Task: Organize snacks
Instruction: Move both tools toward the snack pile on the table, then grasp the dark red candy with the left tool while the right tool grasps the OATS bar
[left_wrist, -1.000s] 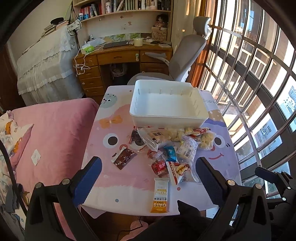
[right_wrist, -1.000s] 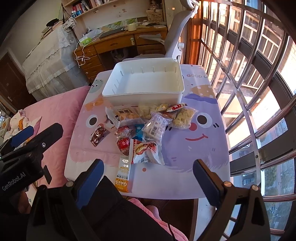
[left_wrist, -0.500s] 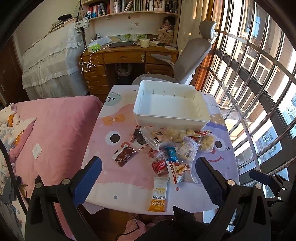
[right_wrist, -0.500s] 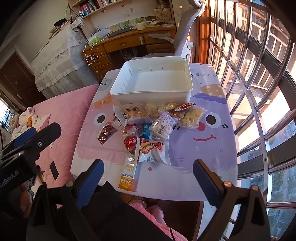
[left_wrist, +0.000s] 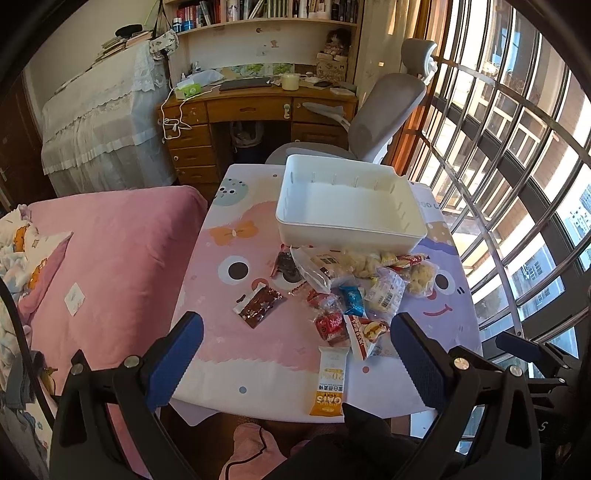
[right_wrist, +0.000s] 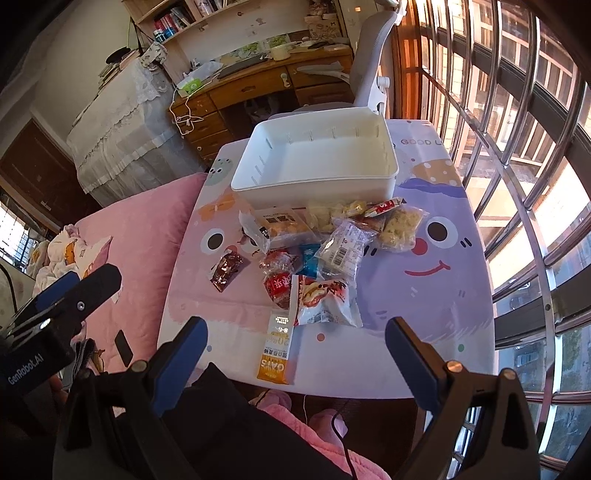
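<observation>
Left gripper (left_wrist: 295, 354) and right gripper (right_wrist: 295, 354): both spread wide, holding nothing, above the near table edge. Just ahead, oat bar (right_wrist: 275, 350) hangs at that edge, likely to slide off if nudged. Beyond, snack pile (right_wrist: 325, 254) overlaps, risking double pickups; farthest, white bin (right_wrist: 314, 184), empty.

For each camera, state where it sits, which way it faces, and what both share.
Left wrist: on the left claw, held above the table's near edge, facing the white bin; its open blue fingers show.
Right wrist: on the right claw, higher and further right, facing likewise; the left claw shows at its left.
Shared: bin, snack pile, oat bar.
</observation>
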